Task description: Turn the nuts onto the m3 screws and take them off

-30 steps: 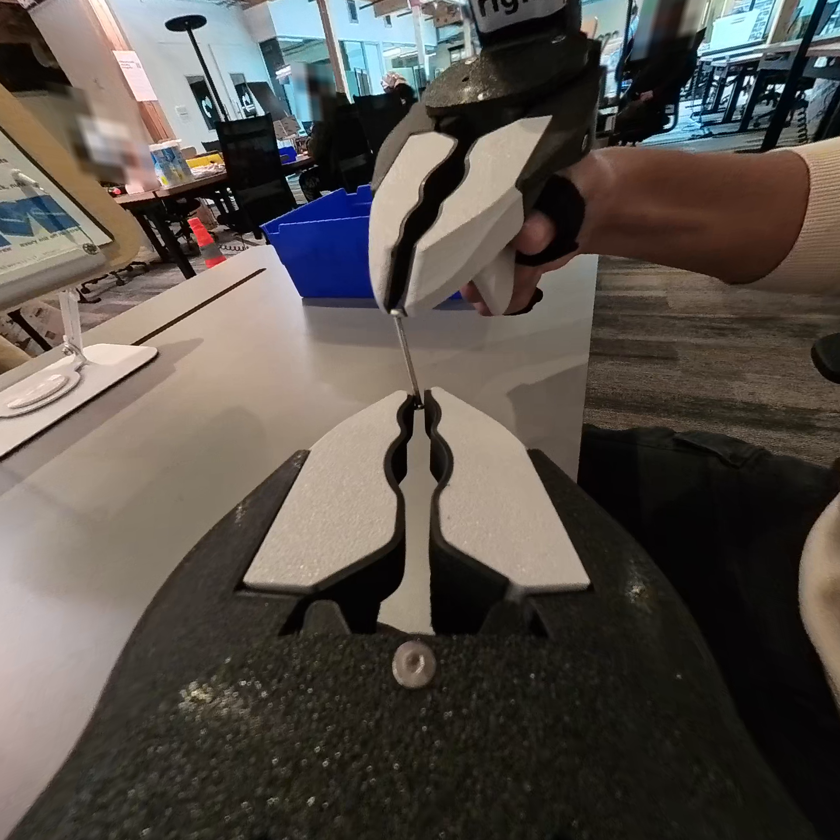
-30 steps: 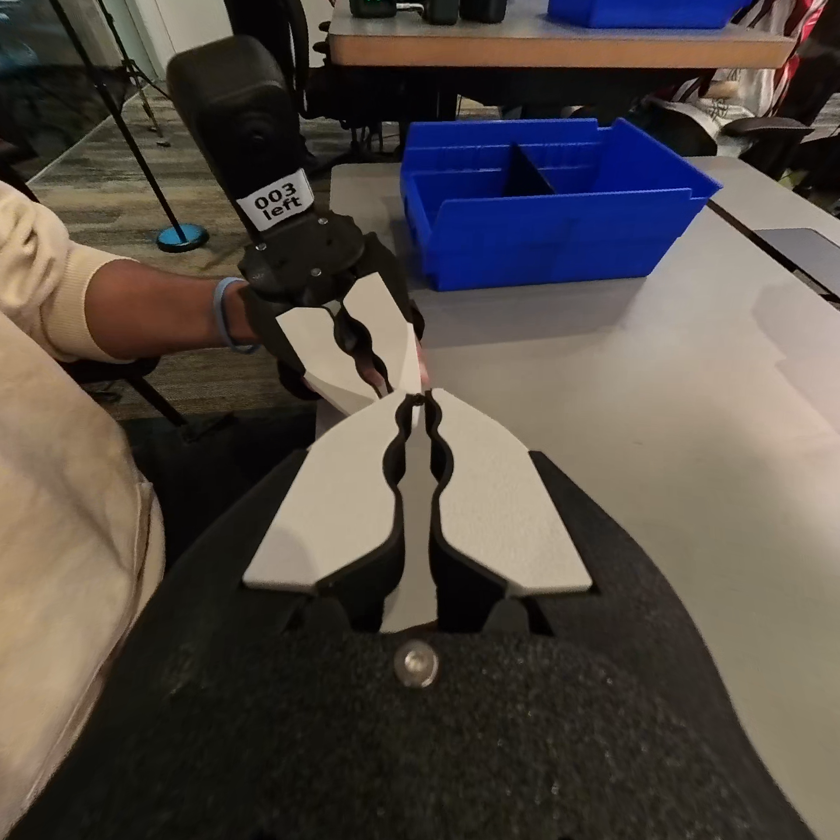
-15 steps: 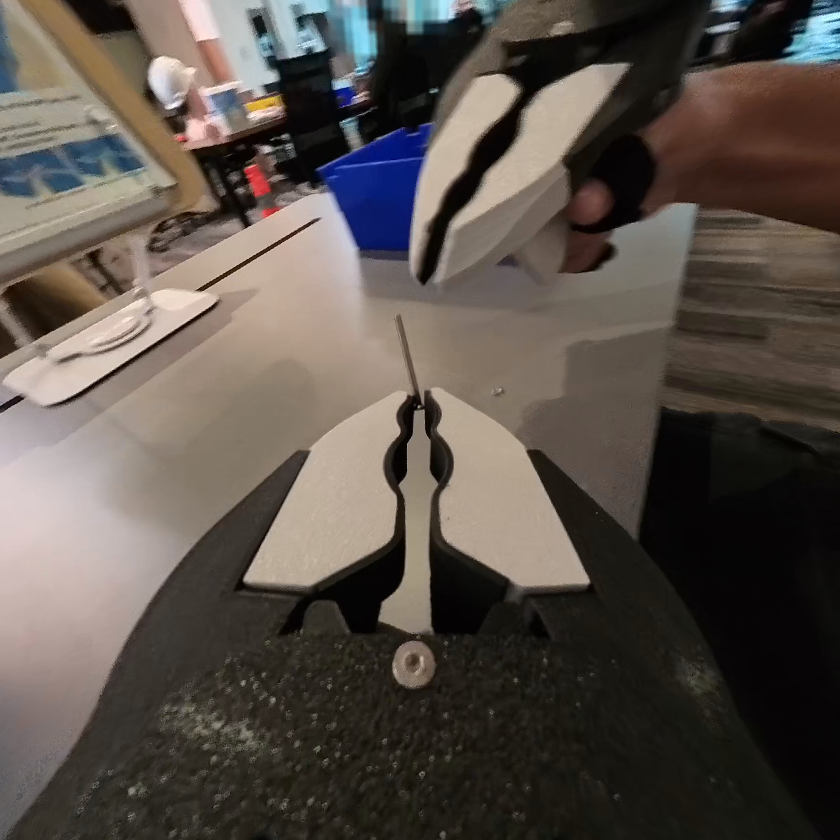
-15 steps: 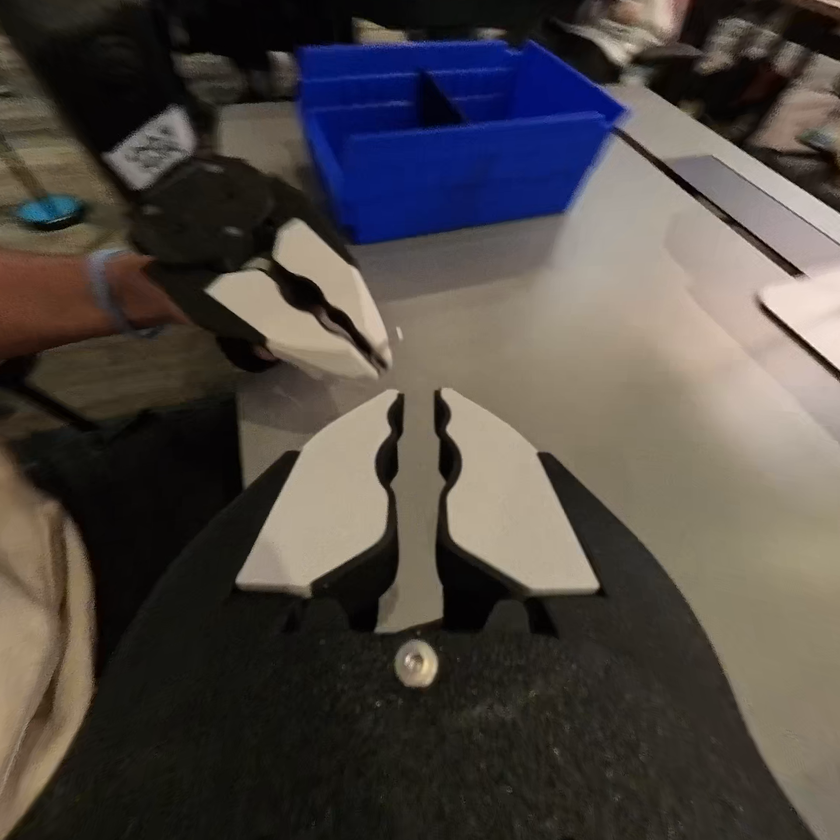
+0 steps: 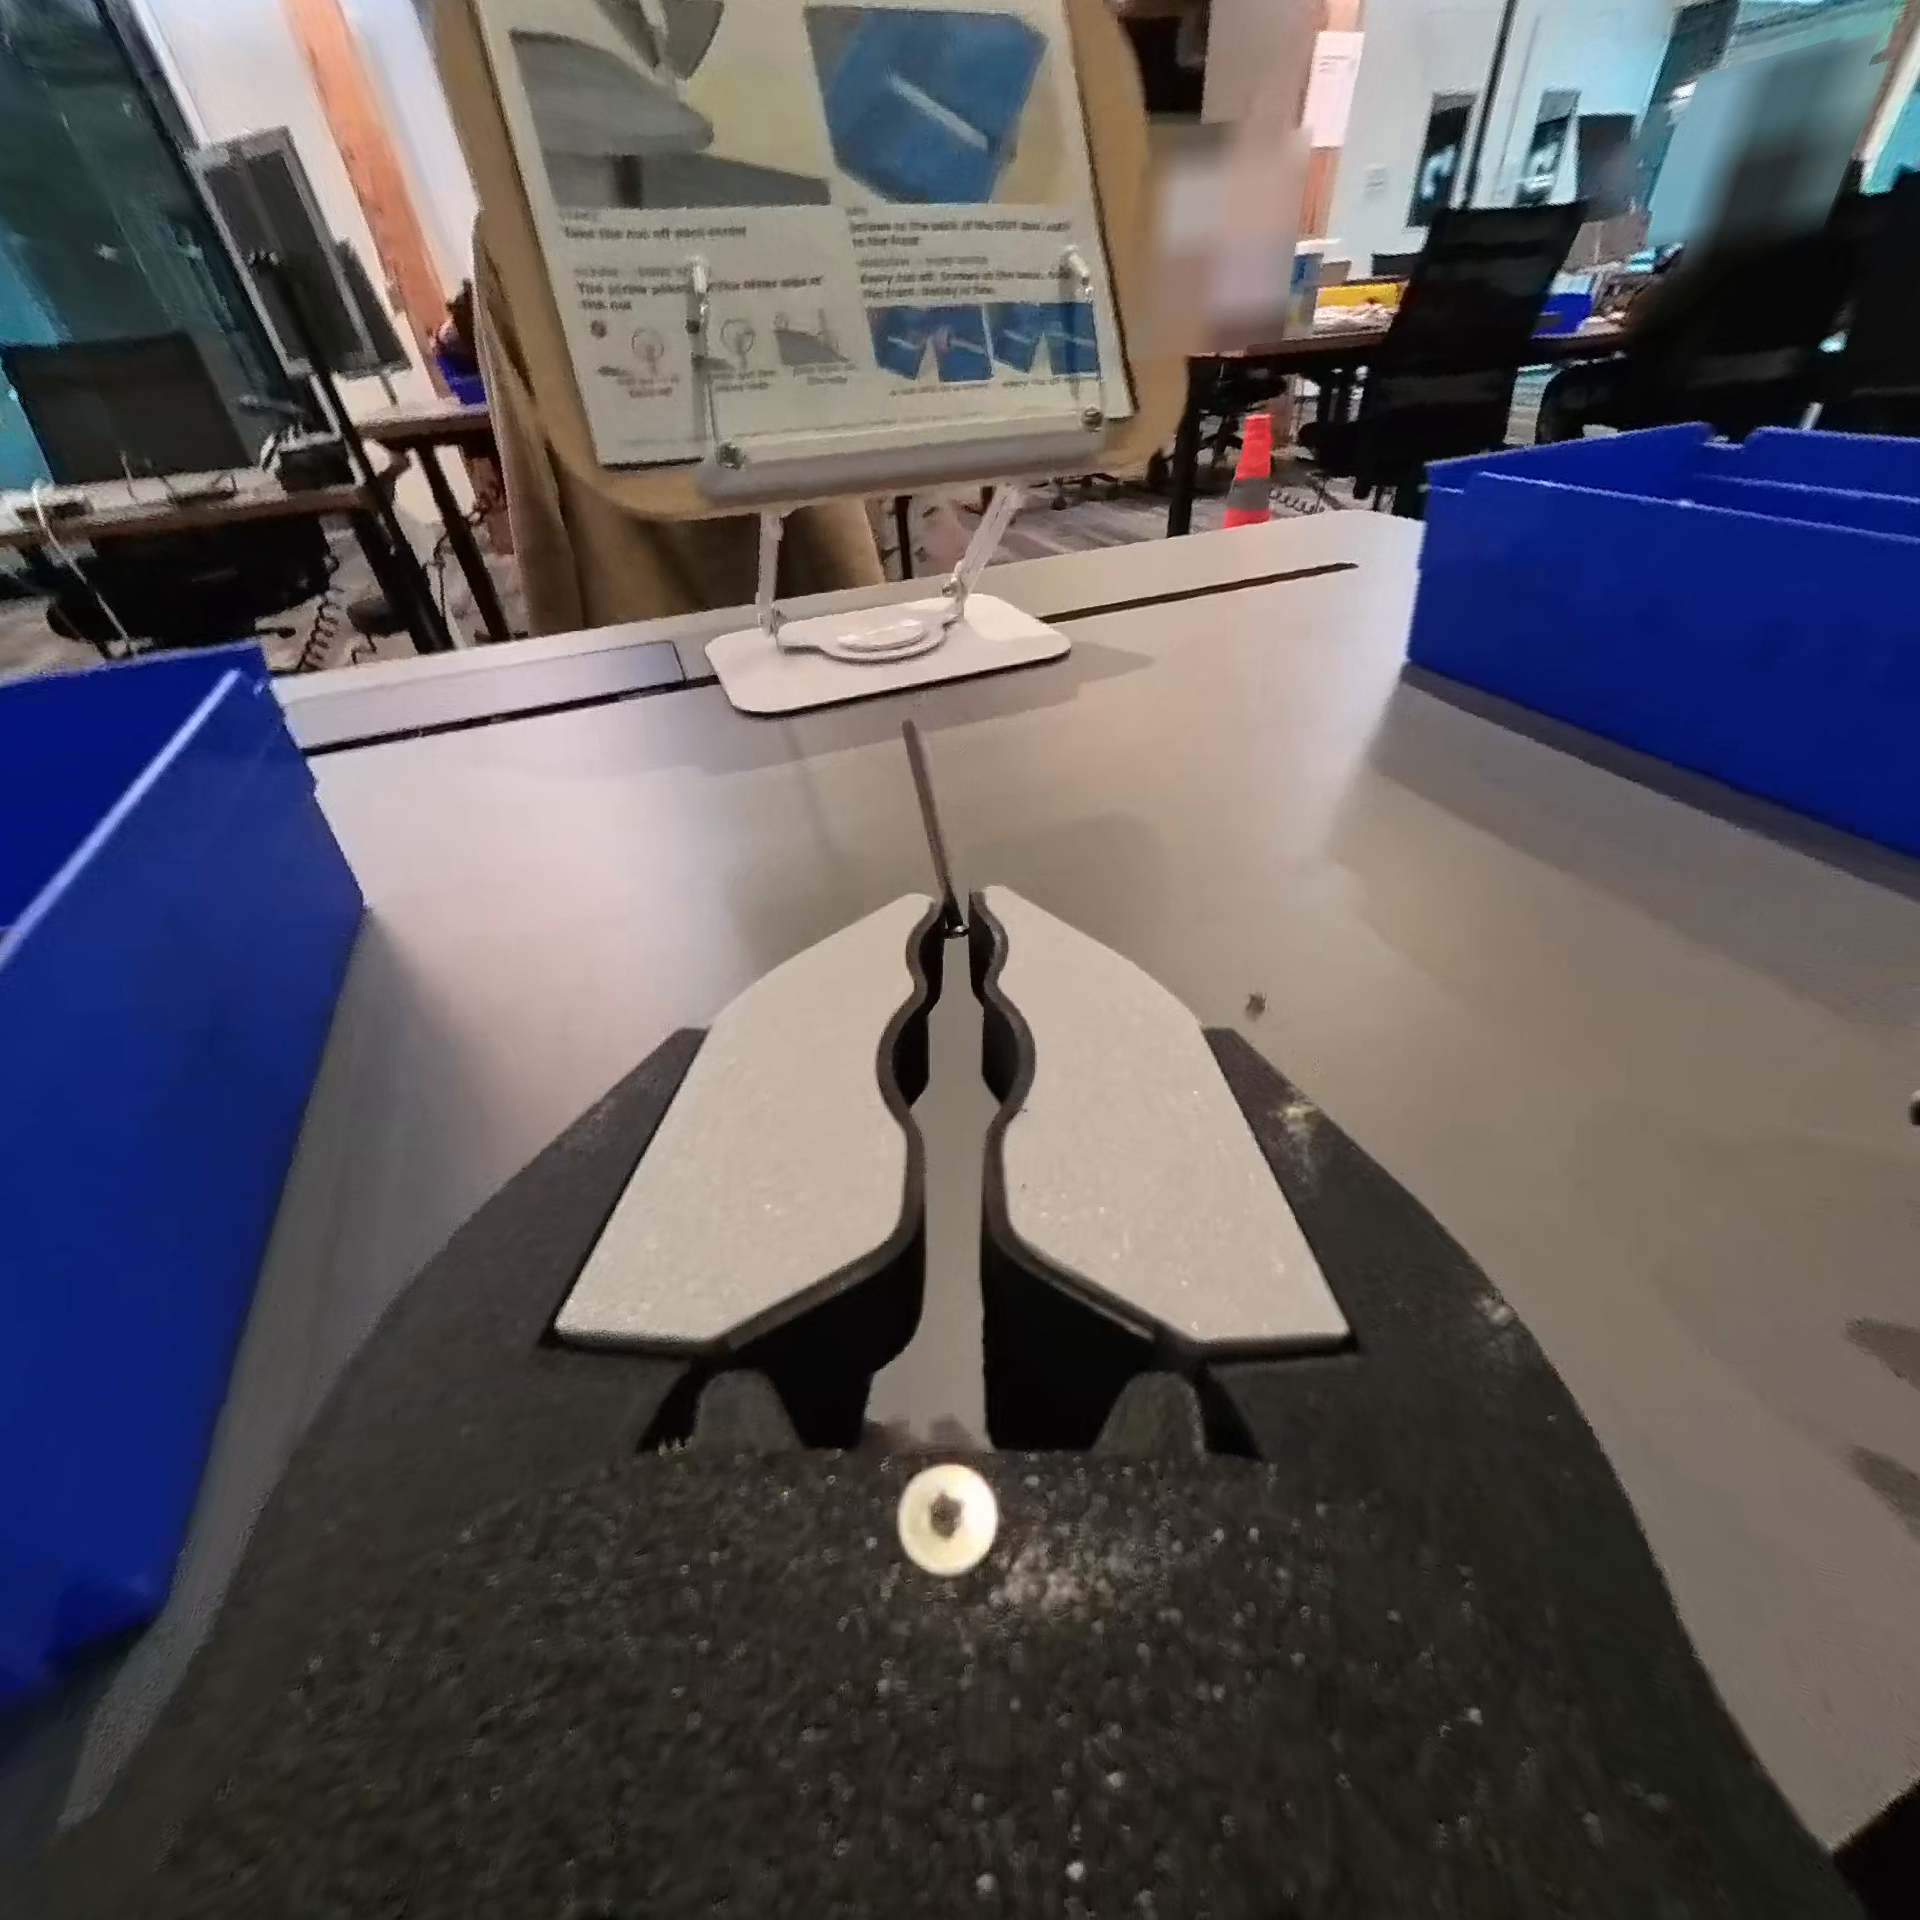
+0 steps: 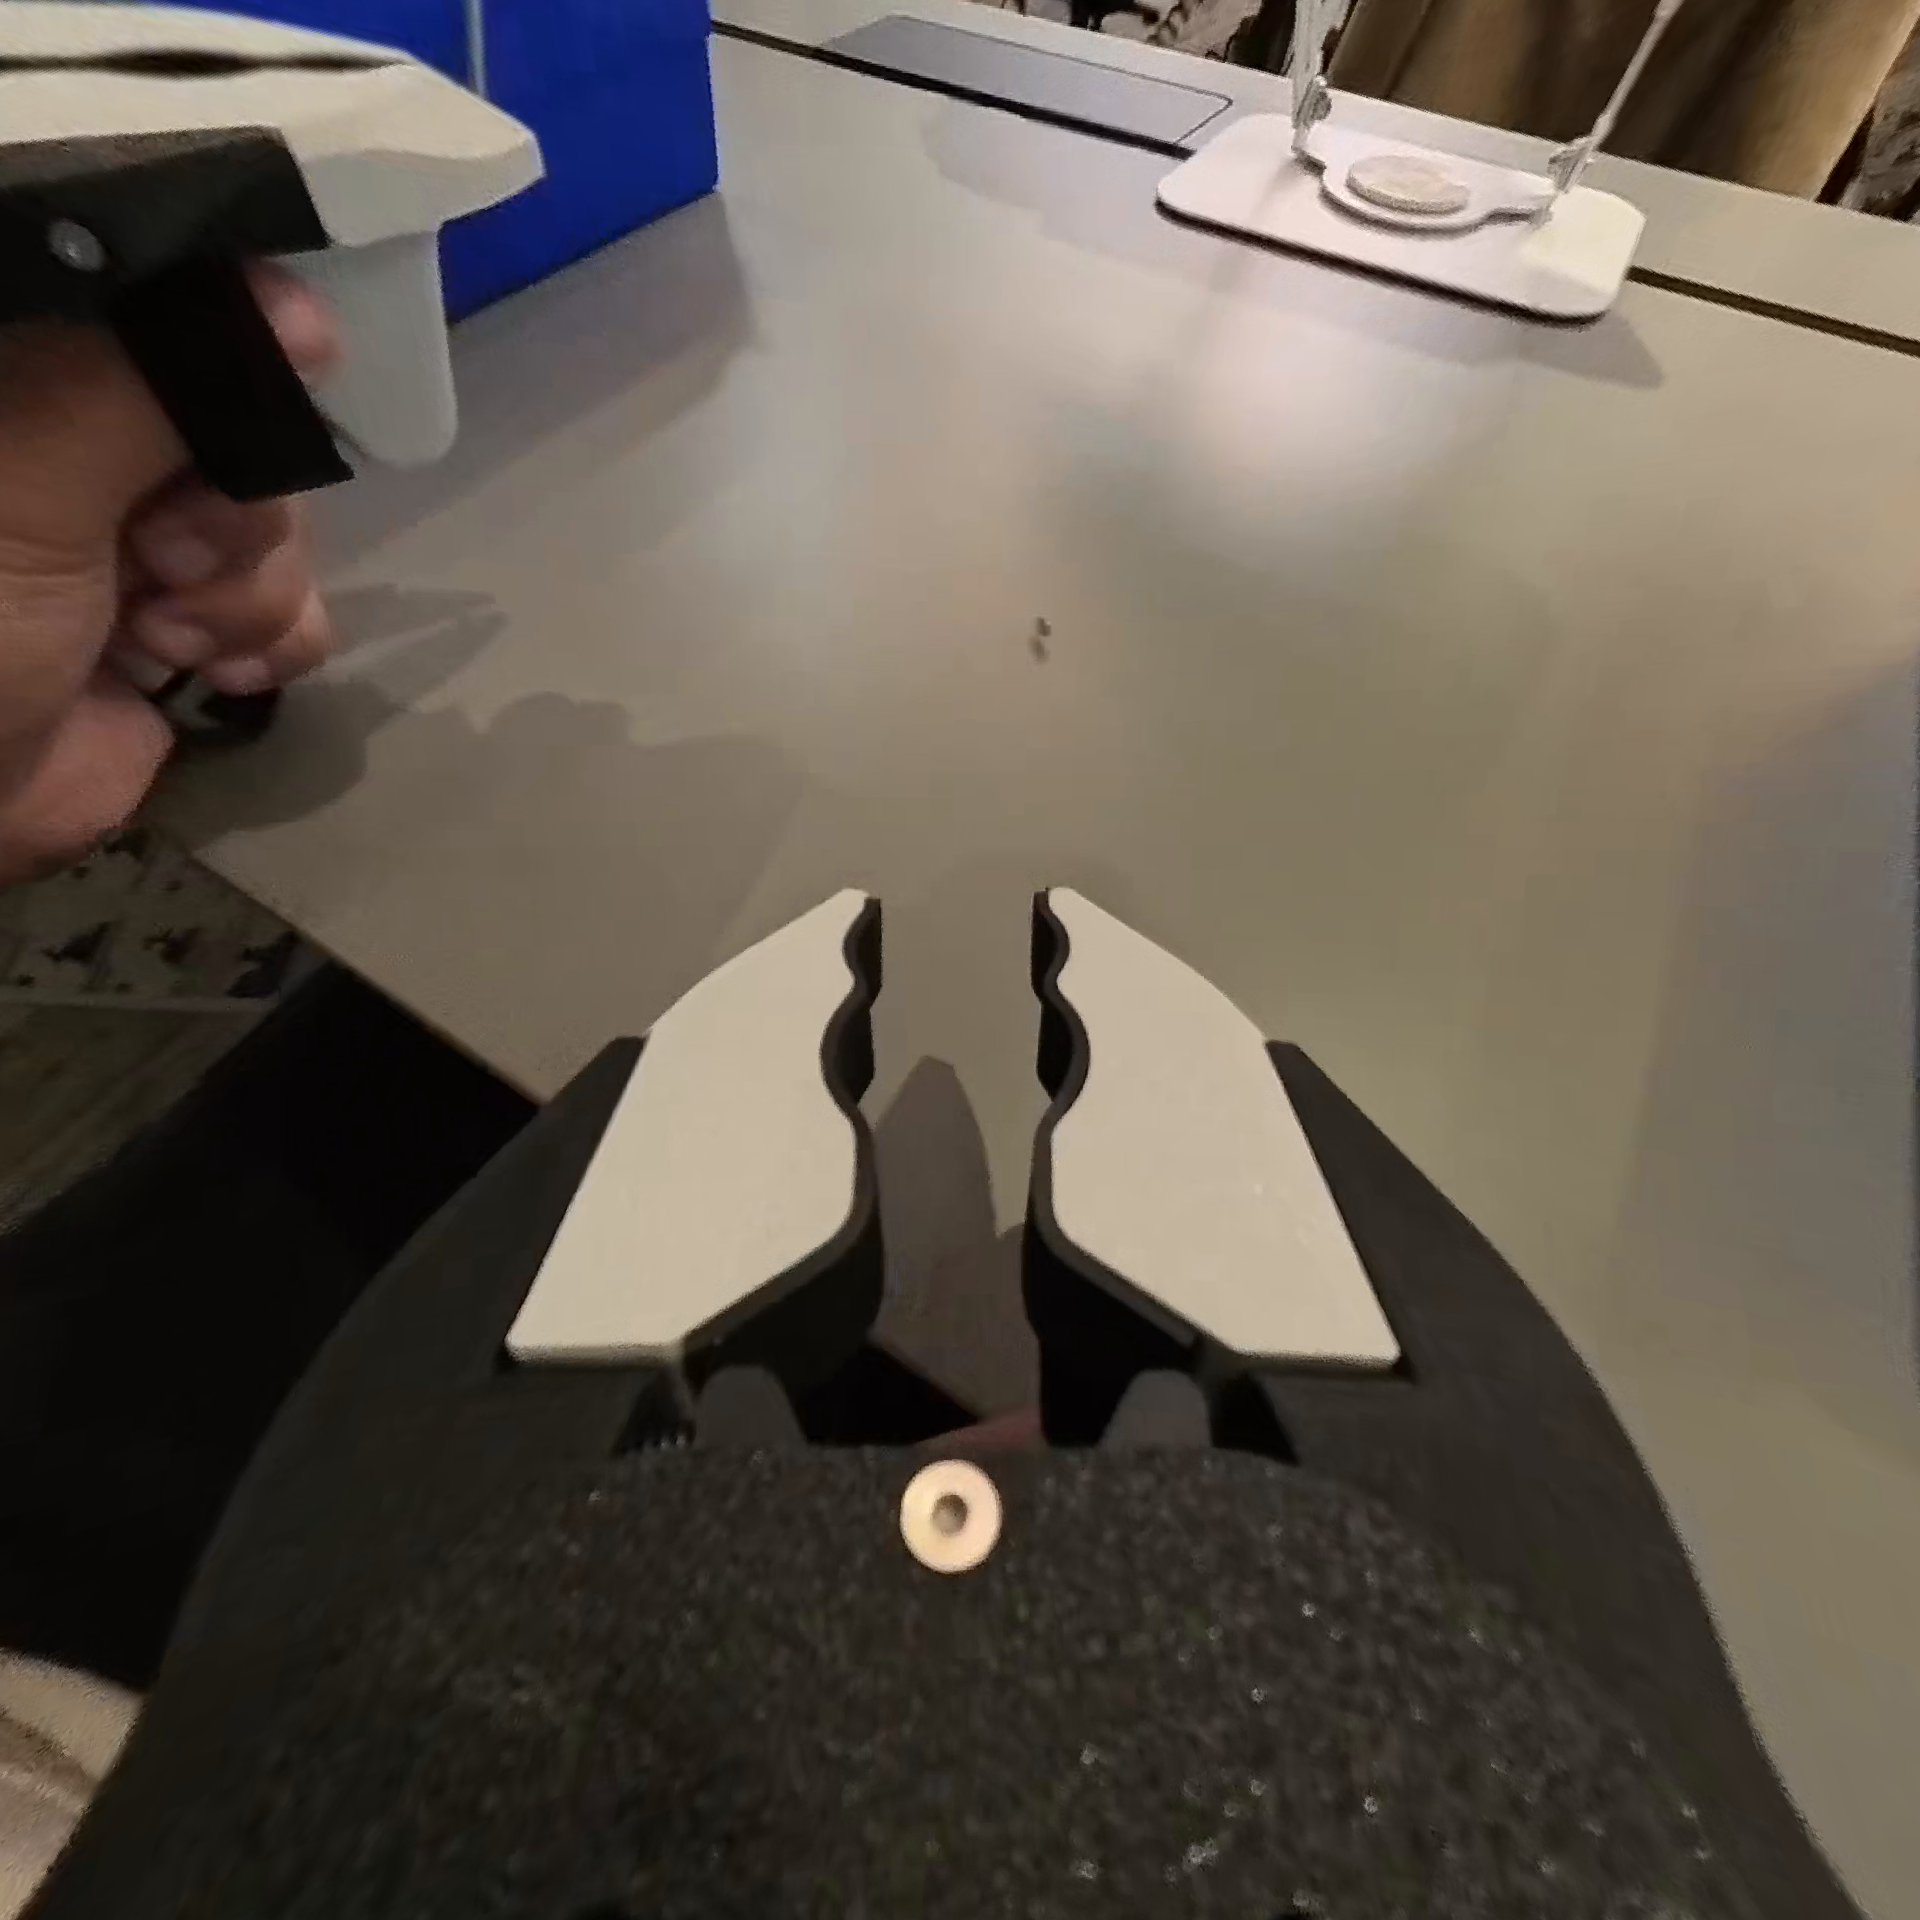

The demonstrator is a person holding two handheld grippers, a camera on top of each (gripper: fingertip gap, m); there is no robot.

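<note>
My left gripper (image 5: 954, 920) is shut on a thin dark M3 screw (image 5: 928, 826) that sticks up and forward from its fingertips above the grey table (image 5: 623, 883). A small nut (image 5: 1257, 1003) lies loose on the table to the right of the left gripper; it also shows in the right wrist view (image 6: 1041, 636), ahead of my right gripper (image 6: 956, 909). My right gripper is open and empty, low over the table's near edge. The left gripper's body and the hand that holds it (image 6: 156, 436) show at the left of the right wrist view.
A blue bin (image 5: 156, 1039) stands at the left and another blue bin (image 5: 1683, 665) at the right. An instruction sheet in a clear stand (image 5: 800, 229) sits on a white base (image 5: 883, 655) at the table's far edge. Desks and chairs stand behind.
The right gripper let go of the screw's end, opened and drew away. The nut now lies on the table. Both grippers swung round to face the sheet stand; the left still holds the screw.
</note>
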